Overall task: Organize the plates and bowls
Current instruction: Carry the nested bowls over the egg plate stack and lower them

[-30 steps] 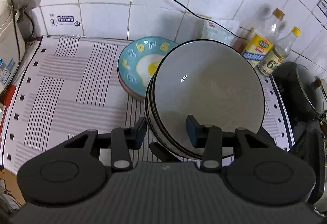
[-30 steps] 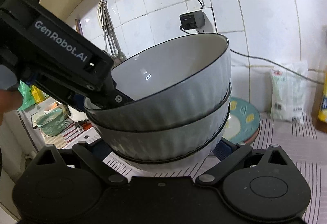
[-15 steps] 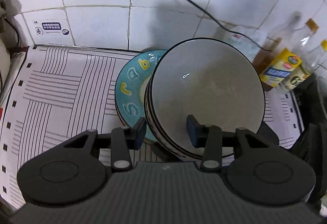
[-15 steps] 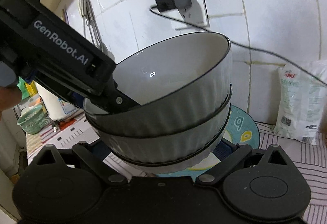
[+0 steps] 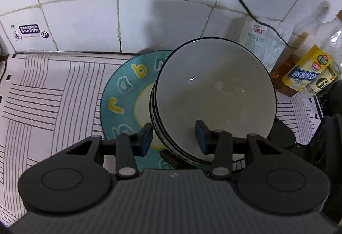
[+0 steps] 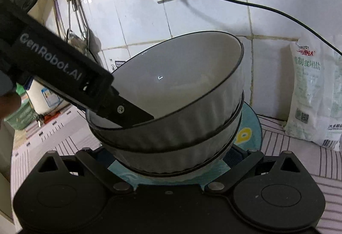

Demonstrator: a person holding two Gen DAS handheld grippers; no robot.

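Bowl stack over teal plate
Left tool clamps the rim of the grey bowls (three stacked); right tool grips their base above the teal plate.

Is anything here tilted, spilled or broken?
The stack of grey bowls is tilted, held by both tongs above the teal plate. No spill or crack shows.

Black left gripper with blue pads, "GenRobot.AI" lettering.
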